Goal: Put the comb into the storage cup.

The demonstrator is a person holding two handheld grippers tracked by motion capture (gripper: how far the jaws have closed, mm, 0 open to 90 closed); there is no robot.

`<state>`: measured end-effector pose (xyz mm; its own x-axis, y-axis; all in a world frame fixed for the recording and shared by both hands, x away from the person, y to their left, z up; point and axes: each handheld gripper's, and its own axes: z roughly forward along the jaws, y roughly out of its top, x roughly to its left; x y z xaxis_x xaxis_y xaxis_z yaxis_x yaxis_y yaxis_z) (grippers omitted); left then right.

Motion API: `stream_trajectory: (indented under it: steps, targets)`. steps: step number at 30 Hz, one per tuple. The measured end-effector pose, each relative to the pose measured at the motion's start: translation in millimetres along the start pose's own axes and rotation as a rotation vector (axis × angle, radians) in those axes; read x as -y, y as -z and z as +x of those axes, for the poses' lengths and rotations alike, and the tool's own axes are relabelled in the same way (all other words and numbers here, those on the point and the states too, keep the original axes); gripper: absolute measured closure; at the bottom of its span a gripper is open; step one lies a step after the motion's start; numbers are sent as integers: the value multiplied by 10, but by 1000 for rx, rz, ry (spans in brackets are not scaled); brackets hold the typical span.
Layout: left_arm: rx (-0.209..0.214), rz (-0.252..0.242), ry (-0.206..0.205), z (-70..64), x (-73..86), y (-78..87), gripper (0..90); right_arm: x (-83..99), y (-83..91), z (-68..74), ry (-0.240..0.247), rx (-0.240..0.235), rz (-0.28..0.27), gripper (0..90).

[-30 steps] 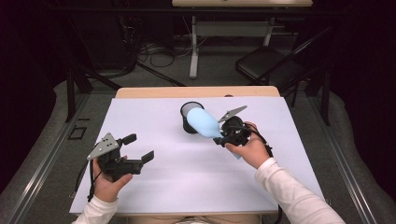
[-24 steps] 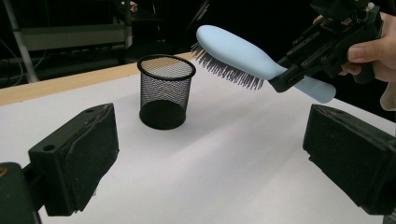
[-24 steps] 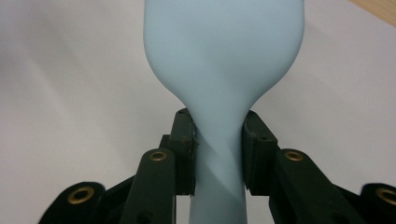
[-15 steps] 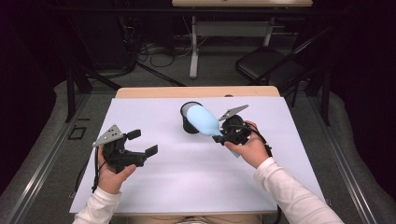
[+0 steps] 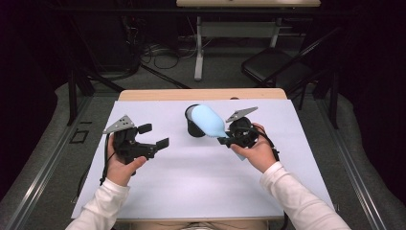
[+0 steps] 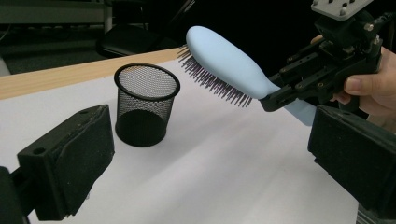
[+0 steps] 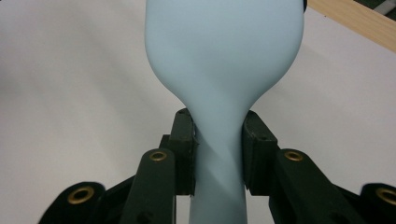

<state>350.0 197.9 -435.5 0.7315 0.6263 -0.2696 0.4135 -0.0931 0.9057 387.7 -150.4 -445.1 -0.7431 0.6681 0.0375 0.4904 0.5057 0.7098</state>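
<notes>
Seen from the high view: right hand-held gripper (image 5: pixel 224 139) clamped on the neck of a light blue hairbrush (image 5: pixel 208 120), just where the handle widens into the head. From the right gripper view, both black jaws pressed against the two sides of the narrow handle, brush (image 7: pixel 223 60) pointing straight away from the camera, smooth back side facing it. Brush held in the air, tilted, head higher than the handle, dark bristles turned downward and toward the black mesh cup (image 6: pixel 146 105). Head hanging above and partly over the cup's rim in the high view; in the left gripper view, head up over the far side of the cup (image 5: pixel 194 125), not touching it, not inside it. Cup upright on the white worktop (image 5: pixel 201 177), near the far middle, opening up, inside looking dark.

Left hand-held gripper (image 5: pixel 154 135) held above the left part of the worktop, well apart from cup and brush, jaws wide apart, nothing between them. In the left gripper view, its two padded jaws at the bottom left and bottom right, with the cup and the other gripper (image 6: pixel 322 70) farther off between them. Pointing toward the cup and the brush. A hand wrapped around each gripper body, white sleeves coming in from the bottom edge. Wooden edge of the worktop visible along the far side, behind the white sheet
</notes>
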Motion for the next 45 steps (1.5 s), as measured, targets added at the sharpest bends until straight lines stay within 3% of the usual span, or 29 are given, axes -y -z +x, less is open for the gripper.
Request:
stream_trajectory:
  steps: [18,30,45]
  targets:
    - [43,33,43,47,-178,-212,6,-31,23,45,4,6,-46,696]
    - [51,38,42,18,-295,-359,8,-40,48,112,20,12,-87,697]
    - [48,58,26,-8,-431,-525,8,-24,38,127,1,-4,-168,697]
